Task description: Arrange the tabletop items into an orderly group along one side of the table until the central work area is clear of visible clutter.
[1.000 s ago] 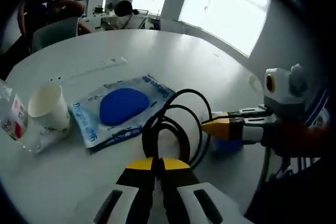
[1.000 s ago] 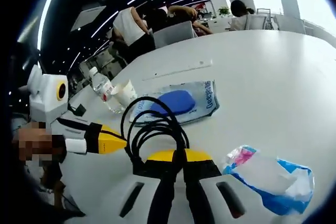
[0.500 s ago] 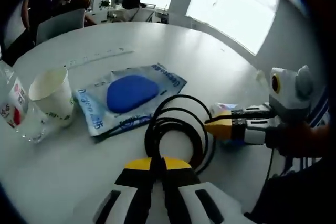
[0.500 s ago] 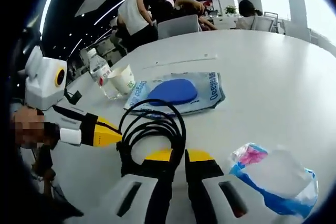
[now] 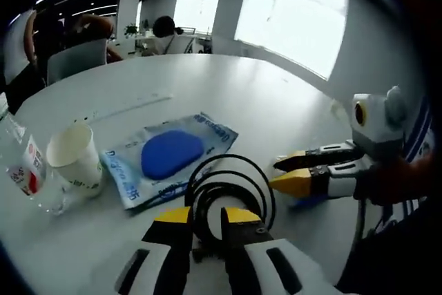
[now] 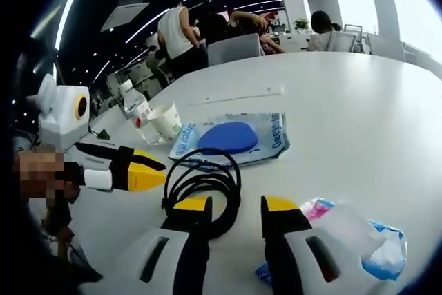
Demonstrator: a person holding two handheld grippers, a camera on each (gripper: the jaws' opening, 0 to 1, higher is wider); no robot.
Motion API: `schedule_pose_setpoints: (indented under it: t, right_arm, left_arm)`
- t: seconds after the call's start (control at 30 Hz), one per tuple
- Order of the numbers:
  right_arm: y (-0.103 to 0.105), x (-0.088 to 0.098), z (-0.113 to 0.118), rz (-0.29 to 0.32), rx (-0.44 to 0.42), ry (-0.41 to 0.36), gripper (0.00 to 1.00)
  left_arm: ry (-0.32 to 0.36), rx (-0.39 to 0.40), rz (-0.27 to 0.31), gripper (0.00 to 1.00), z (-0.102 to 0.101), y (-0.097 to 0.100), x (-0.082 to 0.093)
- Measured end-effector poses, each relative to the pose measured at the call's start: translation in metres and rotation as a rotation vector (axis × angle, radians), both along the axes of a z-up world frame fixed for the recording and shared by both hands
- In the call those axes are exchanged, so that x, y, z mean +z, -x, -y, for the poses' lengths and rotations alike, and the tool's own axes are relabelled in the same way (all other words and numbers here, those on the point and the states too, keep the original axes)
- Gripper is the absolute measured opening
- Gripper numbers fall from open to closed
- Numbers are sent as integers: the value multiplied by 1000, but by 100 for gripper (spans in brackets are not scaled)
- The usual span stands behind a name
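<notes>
A coiled black cable (image 5: 200, 191) (image 6: 200, 183) lies on the white round table (image 5: 242, 94) between both grippers. My left gripper (image 5: 207, 215) stands open, its jaws on either side of the coil's near edge. My right gripper (image 6: 236, 205) is open too, just in front of the coil. The right gripper (image 5: 276, 173) comes in from the right in the left gripper view, jaws apart. The left gripper (image 6: 162, 173) comes in from the left in the right gripper view. Beyond the cable lies a blue wipes pack (image 5: 169, 157) (image 6: 231, 137).
A paper cup (image 5: 74, 160) (image 6: 166, 121) and a clear water bottle (image 5: 21, 170) (image 6: 135, 107) stand beside the wipes pack. A crumpled blue-and-clear plastic pack (image 6: 352, 236) lies by my right gripper. Seated people and chairs are past the table's far edge.
Both grippers were shut on the cable and have opened. The coil now rests on the table, slightly flatter.
</notes>
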State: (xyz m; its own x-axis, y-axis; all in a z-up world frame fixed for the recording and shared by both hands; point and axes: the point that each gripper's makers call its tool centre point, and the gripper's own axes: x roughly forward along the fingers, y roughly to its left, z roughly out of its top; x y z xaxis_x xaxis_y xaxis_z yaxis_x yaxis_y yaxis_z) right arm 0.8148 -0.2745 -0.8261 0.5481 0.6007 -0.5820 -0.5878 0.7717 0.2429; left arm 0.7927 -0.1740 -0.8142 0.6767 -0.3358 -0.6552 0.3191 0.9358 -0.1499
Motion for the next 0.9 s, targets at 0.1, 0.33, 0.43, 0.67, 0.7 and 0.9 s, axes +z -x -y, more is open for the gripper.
schedule_pose_setpoints:
  t: [0.1,0.33,0.43,0.67,0.7,0.9]
  right_arm:
    - [4,12,4,20,7,0,30]
    - [11,27,27,56,-35,-7,37]
    - [13,28,39,64,-57,-8,39]
    - [24,34,77,80,-135,20,42]
    - [25,34,81,82,-142,25,42]
    - [32,31,115,77,-196,65,44]
  left_arm:
    - [-12,-40,36,17,11,2,10]
    - [0,-127,65,20,37,2,16]
    - [4,-147,68,21,45,1,16]
    - [19,-205,59,23,72,5,16]
    - [22,-212,59,23,75,6,16]
    - [26,-279,57,24,101,7,14]
